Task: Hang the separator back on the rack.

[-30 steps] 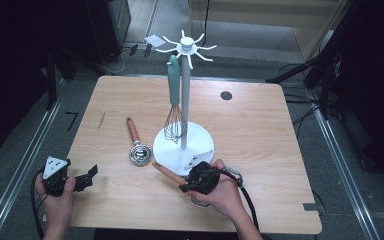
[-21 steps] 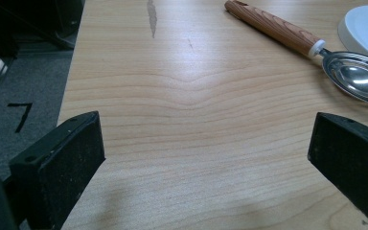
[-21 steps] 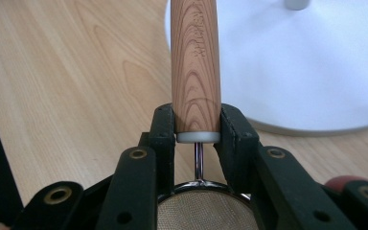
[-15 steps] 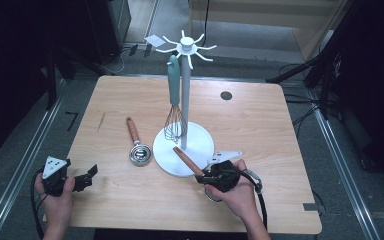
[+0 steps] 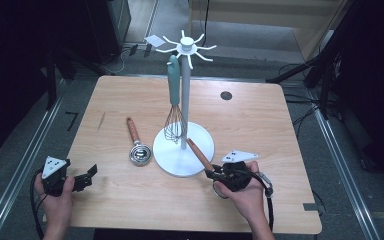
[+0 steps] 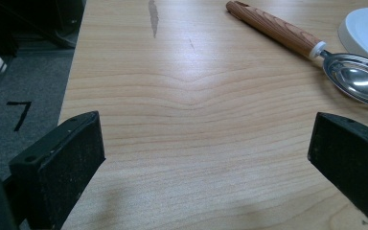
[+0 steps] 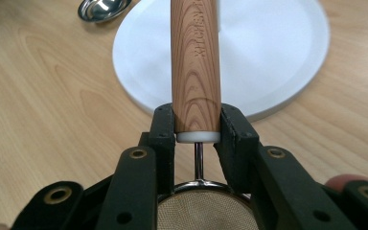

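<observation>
Right gripper (image 5: 215,173), near right part of the wooden table (image 5: 260,125), is clamped on the wood handle of a mesh strainer (image 7: 196,62); the handle points up and far-left over the white stand base (image 5: 172,157), mesh end back between the gripper arms. Left gripper (image 5: 82,176), at the near left corner, stands wide open with nothing between its jaws. A wood-handled scoop (image 5: 136,142) lies left of the base. A whisk (image 5: 174,102) hangs from the stand.

We read "KITCHEN", partly cut off, engraved along the round wooden handle (image 7: 196,62) of a mesh strainer, and a black "7" (image 5: 71,120) marked on the grey floor.
</observation>
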`<state>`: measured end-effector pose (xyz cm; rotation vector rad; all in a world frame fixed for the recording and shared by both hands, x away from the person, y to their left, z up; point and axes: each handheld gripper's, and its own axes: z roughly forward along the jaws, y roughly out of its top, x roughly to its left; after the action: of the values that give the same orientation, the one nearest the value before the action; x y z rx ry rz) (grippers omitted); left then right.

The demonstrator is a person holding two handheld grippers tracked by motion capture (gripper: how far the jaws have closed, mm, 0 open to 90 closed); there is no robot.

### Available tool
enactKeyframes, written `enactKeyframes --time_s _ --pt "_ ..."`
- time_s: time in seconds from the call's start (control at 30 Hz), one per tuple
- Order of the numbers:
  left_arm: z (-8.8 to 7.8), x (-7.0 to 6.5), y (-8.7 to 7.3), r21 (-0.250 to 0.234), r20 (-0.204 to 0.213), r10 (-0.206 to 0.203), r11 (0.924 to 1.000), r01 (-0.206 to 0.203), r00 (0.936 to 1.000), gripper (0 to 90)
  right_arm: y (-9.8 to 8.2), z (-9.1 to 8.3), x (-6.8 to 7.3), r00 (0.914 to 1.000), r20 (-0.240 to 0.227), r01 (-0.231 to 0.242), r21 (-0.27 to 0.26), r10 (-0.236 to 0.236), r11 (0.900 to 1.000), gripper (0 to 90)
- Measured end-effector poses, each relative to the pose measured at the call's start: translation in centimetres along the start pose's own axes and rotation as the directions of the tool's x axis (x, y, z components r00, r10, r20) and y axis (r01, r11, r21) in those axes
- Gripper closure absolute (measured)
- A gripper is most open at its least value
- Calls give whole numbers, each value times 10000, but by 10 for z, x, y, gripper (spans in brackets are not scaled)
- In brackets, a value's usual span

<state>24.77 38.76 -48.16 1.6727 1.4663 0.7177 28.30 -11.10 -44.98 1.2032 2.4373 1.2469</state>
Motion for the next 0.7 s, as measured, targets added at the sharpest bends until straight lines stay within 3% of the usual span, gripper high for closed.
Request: enactKeyframes --time_s 0.2,0.37,0.7 --pt "0 0 0 3 1 -13 10000 13 10000 0 1 -8 -4 9991 275 -315 -661 333 9973 713" --pt "0 0 0 0 4 -38 10000 38 10000 0 3 -15 -3 9980 521 -273 -1307 344 9910 713" --pt "0 1 0 -43 -1 -124 9999 124 9999 0 12 -31 6 9953 894 -110 -2662 361 9639 713"
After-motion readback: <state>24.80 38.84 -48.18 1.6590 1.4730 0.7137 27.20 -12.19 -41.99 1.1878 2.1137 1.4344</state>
